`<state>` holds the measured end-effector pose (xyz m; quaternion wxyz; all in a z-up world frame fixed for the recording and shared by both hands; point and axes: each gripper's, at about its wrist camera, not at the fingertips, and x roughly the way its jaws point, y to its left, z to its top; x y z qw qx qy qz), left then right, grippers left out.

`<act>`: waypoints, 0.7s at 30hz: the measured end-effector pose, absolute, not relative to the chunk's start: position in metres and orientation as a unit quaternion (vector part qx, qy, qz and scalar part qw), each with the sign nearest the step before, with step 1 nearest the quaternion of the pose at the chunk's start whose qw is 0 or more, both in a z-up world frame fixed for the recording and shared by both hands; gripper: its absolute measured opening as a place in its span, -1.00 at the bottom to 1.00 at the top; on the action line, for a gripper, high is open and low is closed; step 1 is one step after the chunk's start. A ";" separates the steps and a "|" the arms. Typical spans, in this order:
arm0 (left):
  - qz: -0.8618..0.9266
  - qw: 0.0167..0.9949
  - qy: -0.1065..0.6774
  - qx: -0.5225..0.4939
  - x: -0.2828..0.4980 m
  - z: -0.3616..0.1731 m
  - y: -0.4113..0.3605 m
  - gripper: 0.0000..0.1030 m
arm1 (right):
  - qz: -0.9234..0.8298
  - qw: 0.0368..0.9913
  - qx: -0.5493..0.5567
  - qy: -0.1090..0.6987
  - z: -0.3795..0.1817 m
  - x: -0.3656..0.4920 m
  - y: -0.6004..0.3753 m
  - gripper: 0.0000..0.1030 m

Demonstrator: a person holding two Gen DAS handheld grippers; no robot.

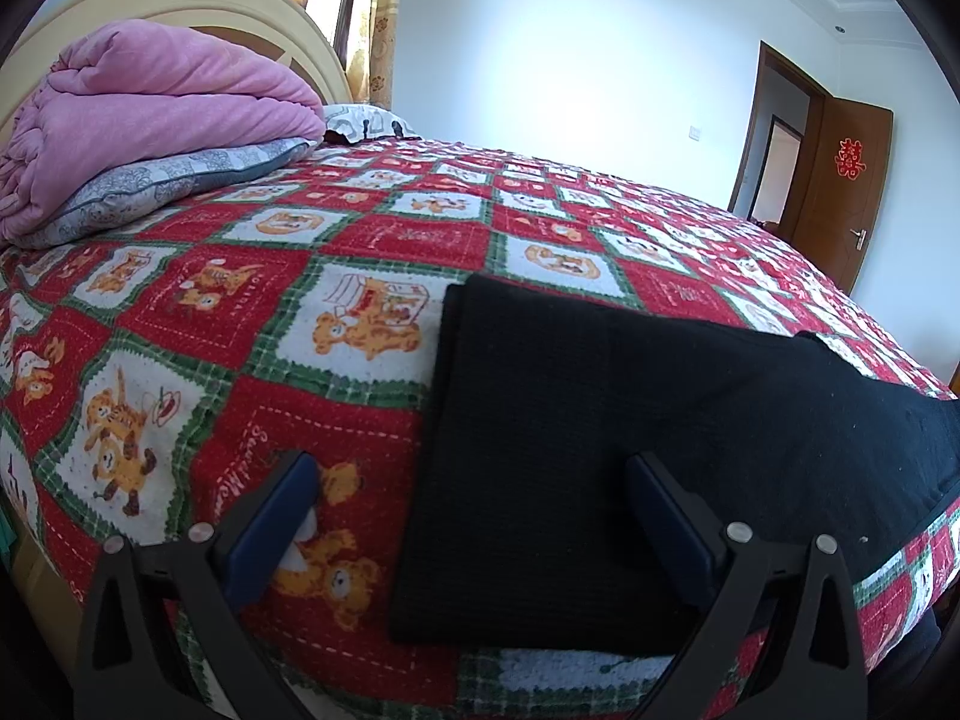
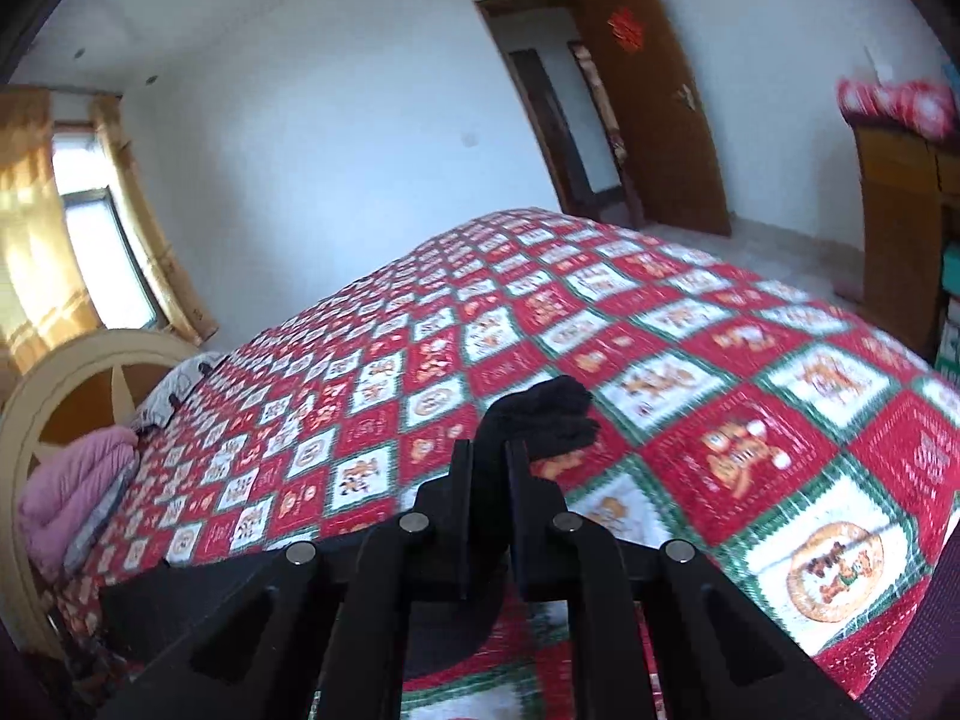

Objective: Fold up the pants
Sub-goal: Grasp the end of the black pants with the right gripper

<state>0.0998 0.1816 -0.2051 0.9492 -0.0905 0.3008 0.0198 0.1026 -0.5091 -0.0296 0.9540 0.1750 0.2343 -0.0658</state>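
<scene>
A: L gripper (image 1: 471, 516) status?
B: Jaws spread wide, nothing between them. Hovers low-centre of frame over black pants (image 1: 600, 450), which lie flat on the red check quilt (image 1: 372, 240), centre-right.
A: R gripper (image 2: 487, 474)?
B: Clenched on a bunched pants end (image 2: 549, 414), mid-frame, lifted off quilt. Pink blanket (image 1: 150, 108) upper left, by headboard (image 1: 180, 0).

Black pants (image 1: 576, 450), partly folded, flat
</scene>
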 end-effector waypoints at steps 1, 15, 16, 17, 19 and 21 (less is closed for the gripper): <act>0.020 0.949 0.301 -0.091 0.100 -0.205 0.182 1.00 | -0.062 0.958 0.159 0.232 -0.025 0.103 -0.498 -0.81; 0.020 0.949 0.302 -0.090 0.099 -0.205 0.181 1.00 | 0.008 0.971 0.029 0.238 -0.014 0.117 -0.392 -0.81; 0.020 0.949 0.302 -0.090 0.099 -0.205 0.181 1.00 | 0.016 0.971 0.020 0.239 -0.014 0.119 -0.383 -0.81; 0.020 0.949 0.302 -0.090 0.099 -0.205 0.181 1.00 | 0.022 0.970 0.014 0.240 -0.013 0.119 -0.376 -0.81; 0.020 0.949 0.302 -0.090 0.099 -0.205 0.181 1.00 | 0.035 0.970 0.007 0.241 -0.013 0.121 -0.362 -0.81; 0.020 0.949 0.301 -0.090 0.099 -0.205 0.181 1.00 | 0.049 0.969 0.002 0.243 -0.014 0.123 -0.349 -0.81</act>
